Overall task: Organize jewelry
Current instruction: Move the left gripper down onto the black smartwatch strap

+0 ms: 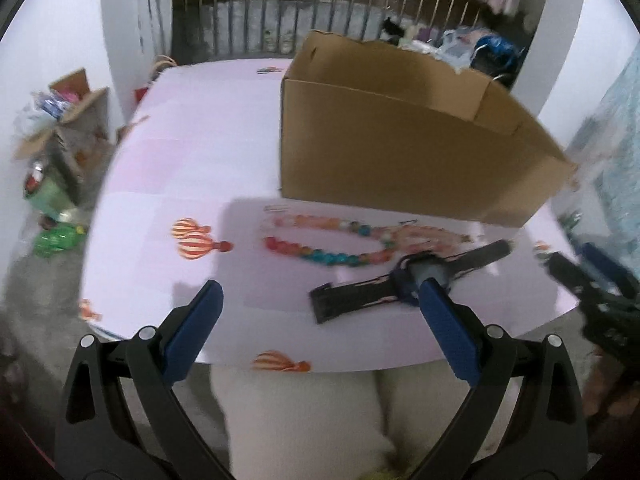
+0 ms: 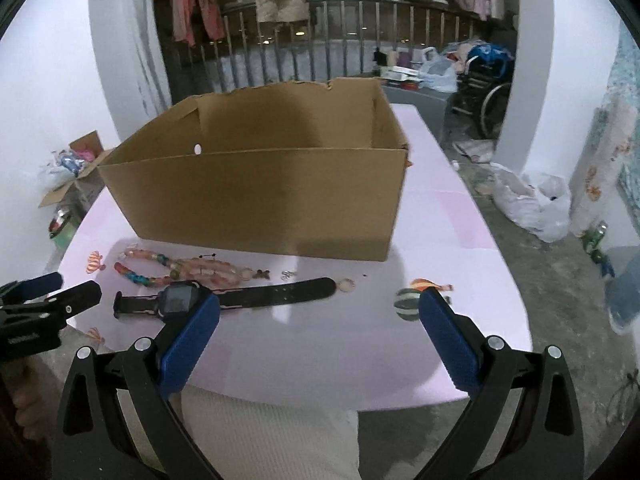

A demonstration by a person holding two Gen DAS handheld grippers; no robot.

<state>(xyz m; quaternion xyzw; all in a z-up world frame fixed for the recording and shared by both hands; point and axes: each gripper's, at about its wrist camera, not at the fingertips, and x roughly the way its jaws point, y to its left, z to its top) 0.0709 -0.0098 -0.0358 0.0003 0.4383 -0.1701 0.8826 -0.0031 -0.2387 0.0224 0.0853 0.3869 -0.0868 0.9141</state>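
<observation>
Both grippers, left [image 1: 320, 300] and right [image 2: 320, 312], are held apart, empty. Watch [image 2: 180, 300]: light, flexible strap; stiff case is judged best gripped. Beads [image 1: 320, 248]: limp, slippery.

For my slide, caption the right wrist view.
Open right hand-held gripper above black watch and bead necklace before cardboard box.

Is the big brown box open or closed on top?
Open. The cardboard box has no lid or flaps over it, and the right wrist view looks down past its rim at the bare inner walls.
</observation>
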